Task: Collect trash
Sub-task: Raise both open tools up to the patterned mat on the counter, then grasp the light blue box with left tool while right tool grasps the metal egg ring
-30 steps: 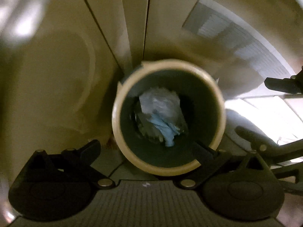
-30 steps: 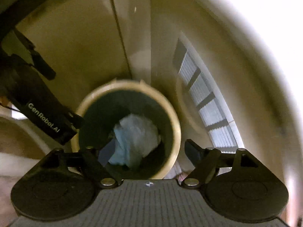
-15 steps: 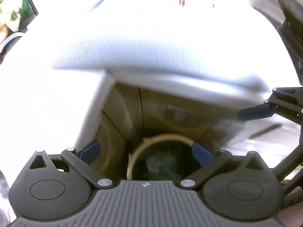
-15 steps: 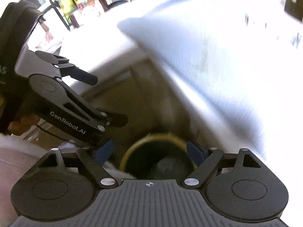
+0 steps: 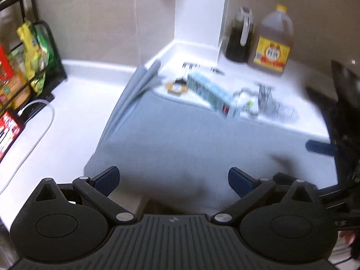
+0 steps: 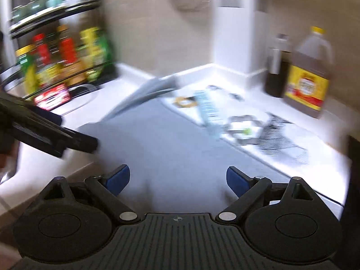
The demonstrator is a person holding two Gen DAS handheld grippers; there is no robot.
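Grippers both empty over grey mat (image 5: 180, 135): left gripper (image 5: 173, 180) spread wide, right gripper (image 6: 177, 178) jaws opening, trash (image 5: 211, 92) beyond.

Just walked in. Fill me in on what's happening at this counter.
A person holds a gripper in each hand over a grey mat on the counter, collecting trash. The left gripper is open and empty; the right gripper is opening, also empty. Wrappers lie at the mat's far edge, untouched.
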